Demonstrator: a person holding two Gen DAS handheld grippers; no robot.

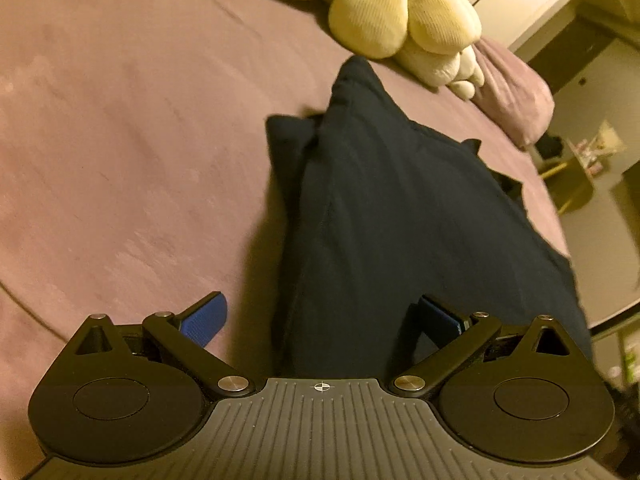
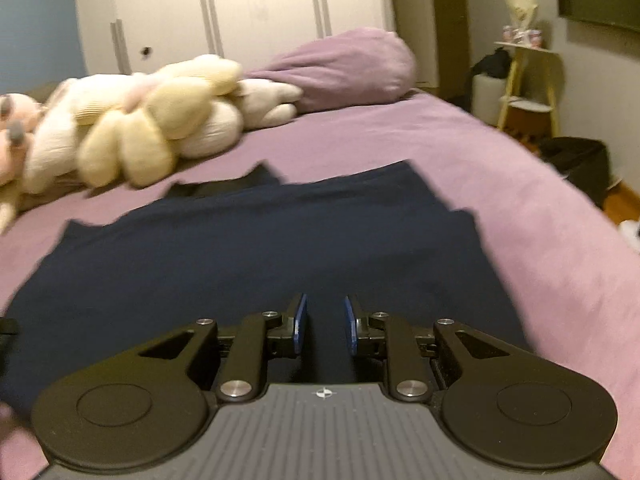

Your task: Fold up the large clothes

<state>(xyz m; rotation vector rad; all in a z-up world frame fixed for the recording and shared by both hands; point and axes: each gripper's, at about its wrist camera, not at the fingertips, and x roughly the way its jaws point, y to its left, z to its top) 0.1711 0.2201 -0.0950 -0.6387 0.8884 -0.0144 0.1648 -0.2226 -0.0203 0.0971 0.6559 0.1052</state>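
1. The dark navy garment [image 1: 384, 216] lies on the bed [image 1: 120, 140], already folded into a long narrow shape with doubled layers along its left edge, so I judge the first folds done.
2. What's left, my guess: at least one more fold across the length to make it compact, then smoothing (the far end looks ragged).
3. My left hand-held gripper [image 1: 320, 320] hangs over the near end of the garment with jaws wide apart, nothing between the blue pads [image 1: 208, 316], no cloth pinched.
4. My right hand-held gripper [image 2: 326, 324] also sits above the garment [image 2: 256, 240], jaws only narrowly parted, a slim gap showing dark cloth below but nothing gripped (pads look clear of the fabric).
5. So both hands are empty; I read this as between folds, not mid-fold.
6. Left wrist view only: the garment seen lengthwise, its pointed far end just short of the yellow plush toy [image 1: 384, 12], and the raised fold ridge running along it.
7. Right wrist view only: the garment seen broadside with its jagged far edge, the purple pillow [image 2: 348, 68], the white wardrobe [image 2: 240, 8] behind, and a small yellow shelf stand [image 2: 528, 88] by the wall (blurry frame).
8. Neither view shows my hands.
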